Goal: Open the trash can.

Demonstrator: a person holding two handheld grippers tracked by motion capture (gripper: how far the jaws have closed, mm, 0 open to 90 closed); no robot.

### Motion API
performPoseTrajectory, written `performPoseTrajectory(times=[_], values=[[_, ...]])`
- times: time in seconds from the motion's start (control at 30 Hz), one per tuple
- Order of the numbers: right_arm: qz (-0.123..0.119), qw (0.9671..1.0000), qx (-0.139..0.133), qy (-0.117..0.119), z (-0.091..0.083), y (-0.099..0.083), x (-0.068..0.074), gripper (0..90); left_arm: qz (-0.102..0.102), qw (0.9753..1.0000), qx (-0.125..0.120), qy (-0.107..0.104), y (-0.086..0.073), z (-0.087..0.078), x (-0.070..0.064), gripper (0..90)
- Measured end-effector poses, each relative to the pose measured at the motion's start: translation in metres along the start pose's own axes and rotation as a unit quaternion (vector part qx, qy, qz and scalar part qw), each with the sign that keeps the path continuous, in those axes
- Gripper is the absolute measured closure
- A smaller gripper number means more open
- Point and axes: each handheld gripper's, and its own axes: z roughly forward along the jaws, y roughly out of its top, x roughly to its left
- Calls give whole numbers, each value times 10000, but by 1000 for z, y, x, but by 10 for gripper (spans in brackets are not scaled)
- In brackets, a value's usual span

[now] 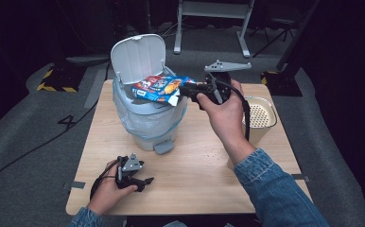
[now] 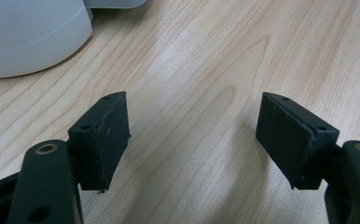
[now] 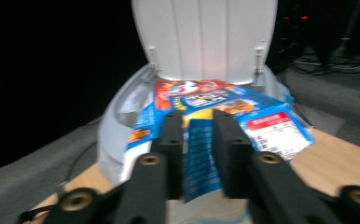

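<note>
A grey pedal bin [image 1: 145, 120] with its lid [image 1: 138, 57] up stands on the wooden table [image 1: 195, 175], lined with a clear bag. Over its mouth hangs a blue snack packet [image 1: 159, 88], held level by one edge. My right gripper [image 1: 184, 92] is shut on that edge; in the right gripper view the jaws pinch the packet [image 3: 215, 109] in front of the raised lid [image 3: 205, 37], gripper [image 3: 197, 140]. My left gripper [image 1: 145, 182] rests low on the table near the front left, open, with bare wood between its pads [image 2: 108, 135], gripper [image 2: 194, 140].
A tan cup-like container [image 1: 258, 118] with a perforated insert stands at the table's right, just behind the right hand. The bin's foot pedal [image 1: 164, 146] juts toward me. The bin's base [image 2: 29, 37] shows left of the left gripper. Dark floor and cables surround the table.
</note>
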Motion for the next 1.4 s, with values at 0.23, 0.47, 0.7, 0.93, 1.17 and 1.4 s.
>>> performPoseTrajectory(times=[0.23,0.47,0.7,0.93,1.17,1.4], values=[[-98,9996,-249,-80,-15,1,-1,471,-5,10000,2,-5,0,0,0,261],[-797,9958,322,-326,-36,-7,-11,458,0,10000,2,-4,0,0,0,261],[-661,9952,704,-119,-12,-32,-22,703,-15,10000,9,12,0,0,-1,261],[-760,9953,595,93,20,-36,-13,737,-16,10000,7,1,0,0,-1,257],[-850,9962,103,169,26,-22,-1,709,2,10000,12,-7,0,0,-1,254],[-891,9959,-108,49,36,-10,6,612,-1,10000,16,-13,-1,-1,-1,253]])
